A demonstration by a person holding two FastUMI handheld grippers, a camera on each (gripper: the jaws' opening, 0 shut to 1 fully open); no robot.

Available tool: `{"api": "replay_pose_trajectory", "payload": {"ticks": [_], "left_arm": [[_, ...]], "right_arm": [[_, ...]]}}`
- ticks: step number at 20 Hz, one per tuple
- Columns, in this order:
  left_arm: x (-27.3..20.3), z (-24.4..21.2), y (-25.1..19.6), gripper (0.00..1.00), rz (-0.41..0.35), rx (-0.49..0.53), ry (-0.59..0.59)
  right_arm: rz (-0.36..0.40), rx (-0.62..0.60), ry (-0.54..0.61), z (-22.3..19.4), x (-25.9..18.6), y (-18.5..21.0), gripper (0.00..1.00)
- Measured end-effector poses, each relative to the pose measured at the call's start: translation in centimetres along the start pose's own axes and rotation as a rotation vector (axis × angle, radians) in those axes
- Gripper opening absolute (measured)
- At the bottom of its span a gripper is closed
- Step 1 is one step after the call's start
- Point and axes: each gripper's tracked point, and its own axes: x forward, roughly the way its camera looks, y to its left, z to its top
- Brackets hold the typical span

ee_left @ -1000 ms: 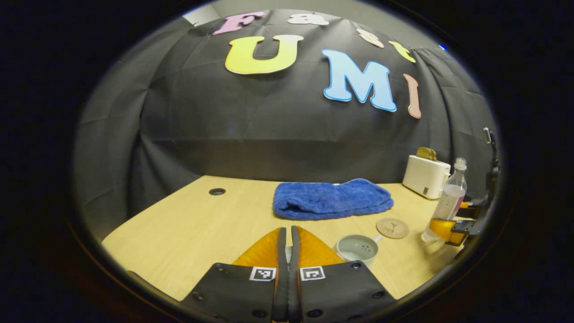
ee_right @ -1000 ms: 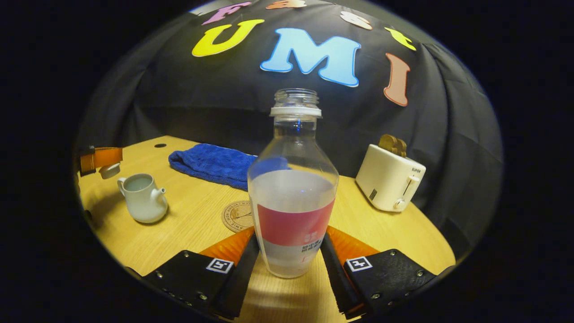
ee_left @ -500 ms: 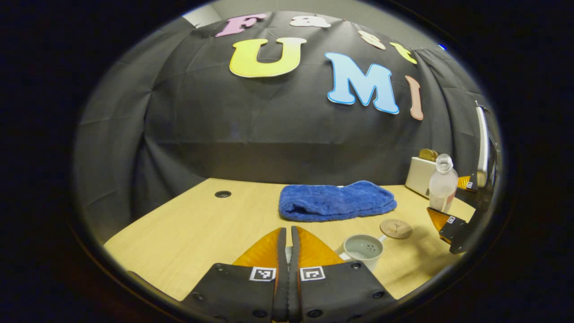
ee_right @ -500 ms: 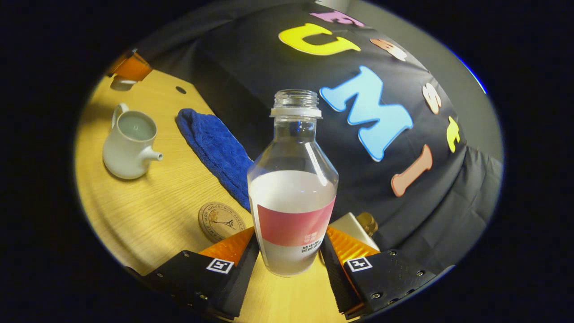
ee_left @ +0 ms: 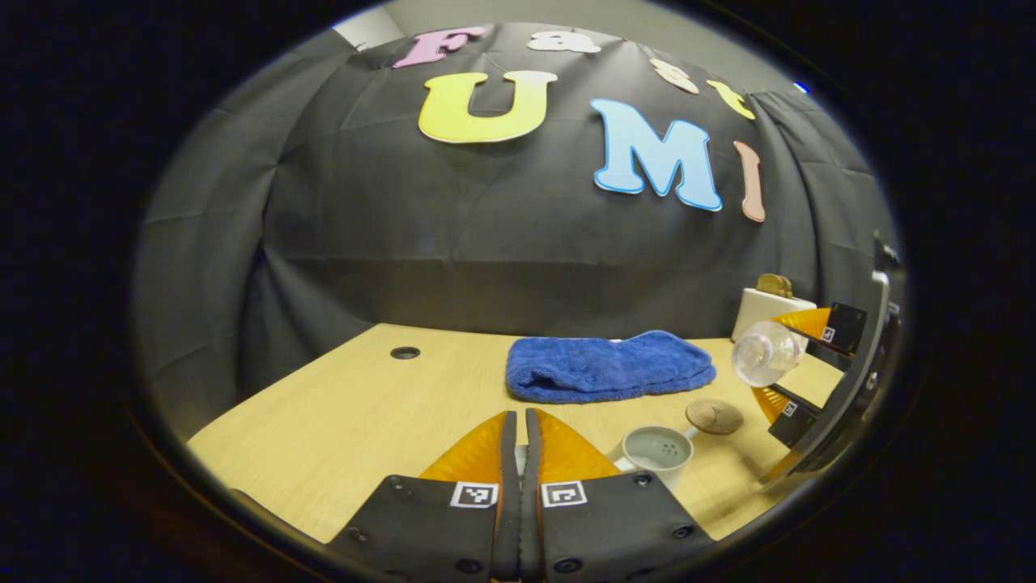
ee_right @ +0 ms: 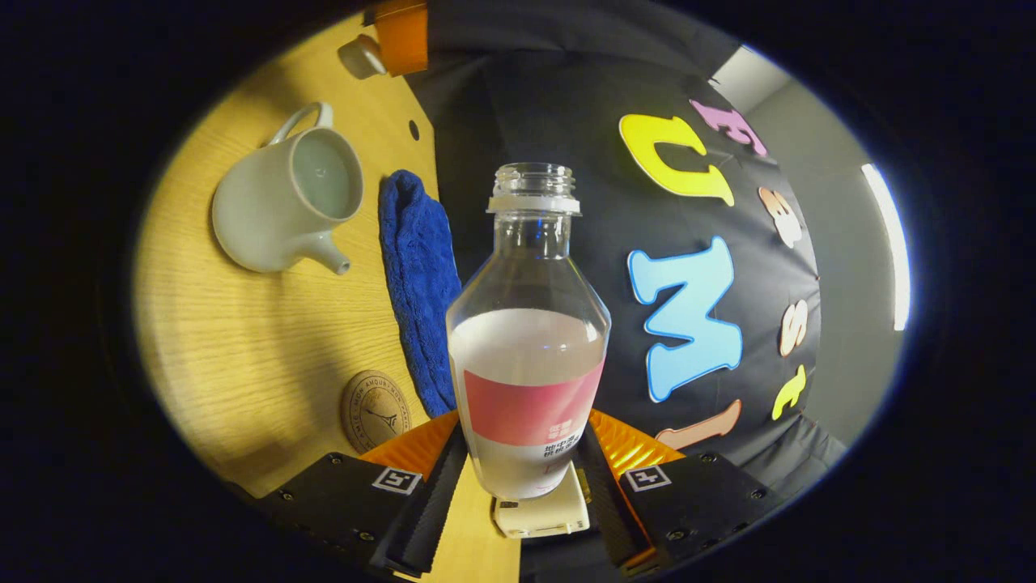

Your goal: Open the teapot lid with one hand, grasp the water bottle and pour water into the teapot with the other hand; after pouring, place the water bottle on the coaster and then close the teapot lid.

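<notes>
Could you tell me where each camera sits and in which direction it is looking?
Left gripper view: rides on the left claw, level above the table, facing the booth wall; its own fingers show at the bottom.
Right gripper view: rides on the right claw, rolled sideways, looking along the water bottle it grips; its own fingers flank the bottle.
Shared: open teapot, blue towel, coaster, toaster, bottle.

Teapot (ee_left: 652,450): on the table (ee_left: 340,421), towel (ee_left: 609,366) at its 12 o'clock.
Coaster (ee_left: 714,415): at the teapot's 2 o'clock, apart.
Toaster (ee_left: 761,306): at the towel's 3 o'clock.
</notes>
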Motion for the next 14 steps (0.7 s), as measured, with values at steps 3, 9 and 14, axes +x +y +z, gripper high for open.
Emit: {"api": "replay_pose_trajectory", "payload": {"ticks": [3,9,14], "left_arm": [[0.0,0.1,0.1,0.07,0.002,-0.004,-0.001],[-0.2,0.2,0.3,0.07,0.002,-0.011,-0.002],[-0.2,0.0,0.3,0.07,0.000,-0.014,0.000]], "right_arm": [[-0.008,-0.067,-0.013,0.5,-0.1,0.1,0.76],[-0.049,-0.211,-0.049,1.8,0.9,-0.1,0.76],[-0.098,-0.304,-0.075,2.1,1.2,-0.4,0.76]]}}
